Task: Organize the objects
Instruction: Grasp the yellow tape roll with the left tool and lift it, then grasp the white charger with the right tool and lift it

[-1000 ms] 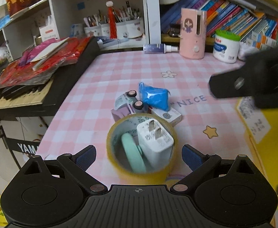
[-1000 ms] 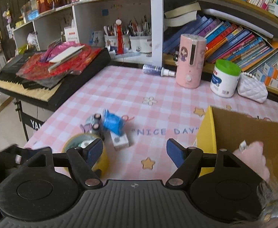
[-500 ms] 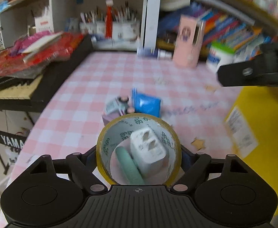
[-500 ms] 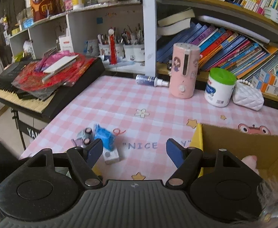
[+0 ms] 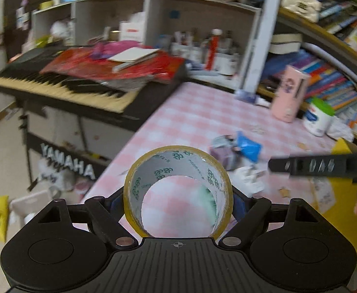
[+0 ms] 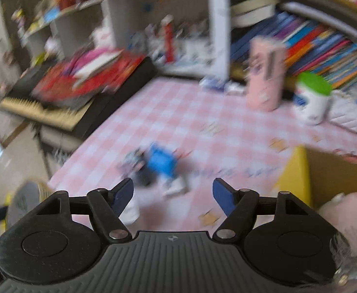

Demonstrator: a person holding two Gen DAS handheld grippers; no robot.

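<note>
Left claw [image 5: 178, 202]: closed on the tape roll [image 5: 178, 190], roll held on edge, lifted above the pink checked worktop [image 5: 202, 112], hollow core facing the camera. Seen through the core: worktop and a green item, blurred. Right claw [image 6: 173, 193]: spread wide, holding nothing, above the worktop. Beyond it: blue packet [image 6: 161, 162] among small items, blurred. To the right: yellow box [image 6: 298, 171], pink plush item [image 6: 341, 214] inside. At the rear: pink dispenser [image 6: 266, 78], green-lidded tub [image 6: 312, 97].
</note>
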